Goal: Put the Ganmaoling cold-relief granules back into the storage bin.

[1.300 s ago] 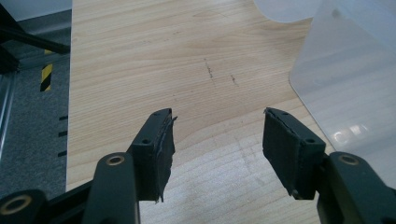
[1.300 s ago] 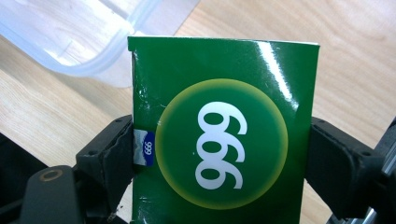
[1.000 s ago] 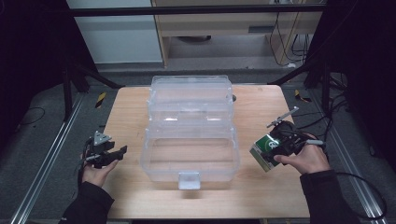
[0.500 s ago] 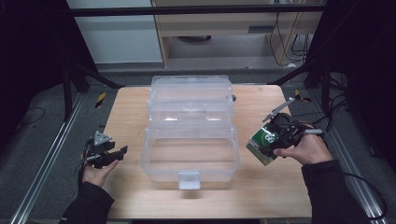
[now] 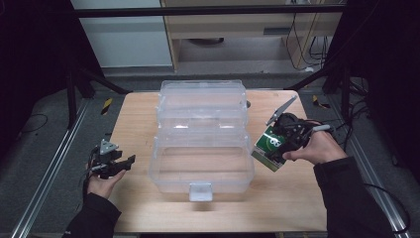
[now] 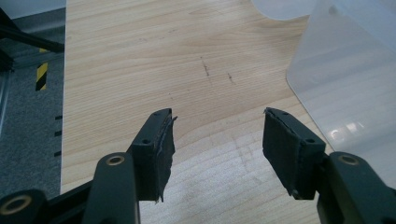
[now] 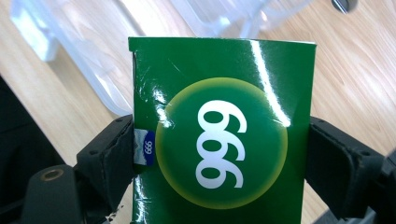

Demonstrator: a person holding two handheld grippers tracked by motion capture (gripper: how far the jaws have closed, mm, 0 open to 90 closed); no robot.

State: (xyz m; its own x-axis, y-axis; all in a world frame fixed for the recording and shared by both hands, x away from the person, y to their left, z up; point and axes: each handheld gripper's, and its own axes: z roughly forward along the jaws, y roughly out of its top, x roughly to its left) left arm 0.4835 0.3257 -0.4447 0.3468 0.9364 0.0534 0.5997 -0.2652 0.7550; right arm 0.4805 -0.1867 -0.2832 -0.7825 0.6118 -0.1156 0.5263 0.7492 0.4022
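Wooden table [image 5: 292, 198] under dim light; our right tool [image 5: 277, 144] clamps green box [image 5: 268, 149] by its sides, beside clear bin [image 5: 200, 163]; left tool [image 5: 111, 163] empty, jaws apart; risk: glossy box slips or clips bin rim

Both forearms wore dark, near-black long sleeves ending at the wrist. The left gripper [image 5: 130, 160] was black, topped by a grey three-cornered plate with small dark holes, a thin cable trailing from it. The right gripper [image 5: 274, 145] was black too, its grey plate jutting up like a blade, with a pale cable end at its right. In the gripper views, each jaw was a matte black bar with a brass-ringed pivot, small screw holes and a dark rubbery pad [image 6: 163, 149], frayed along its edge.
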